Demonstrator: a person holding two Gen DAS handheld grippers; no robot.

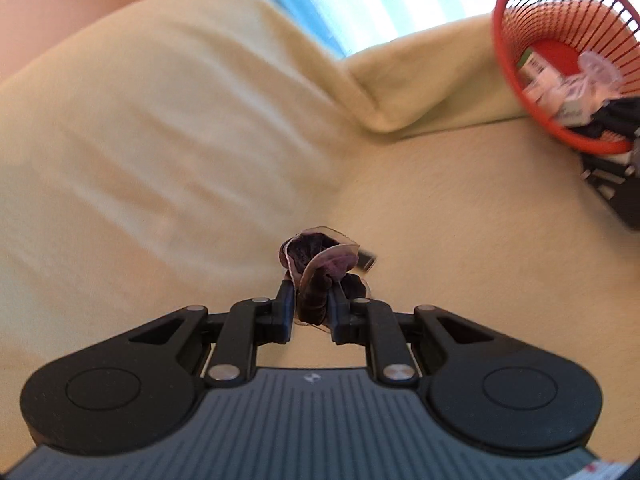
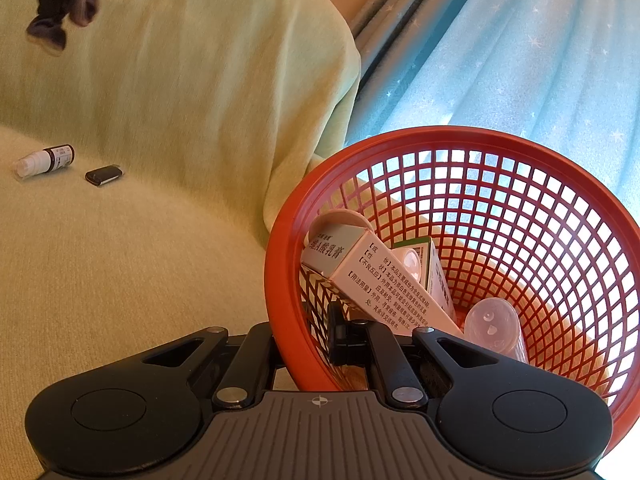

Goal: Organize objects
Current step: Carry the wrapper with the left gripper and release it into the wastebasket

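Scrunchie (image 1: 316, 280) between closed left fingers (image 1: 285, 300).

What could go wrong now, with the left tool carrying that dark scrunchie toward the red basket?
1. The left tool pinches only part of the floppy scrunchie, so it may slip out before reaching the basket.
2. The right tool holds the basket by its rim, tilted; the boxes inside might slide or spill.
3. The small bottle on the soft couch could roll.
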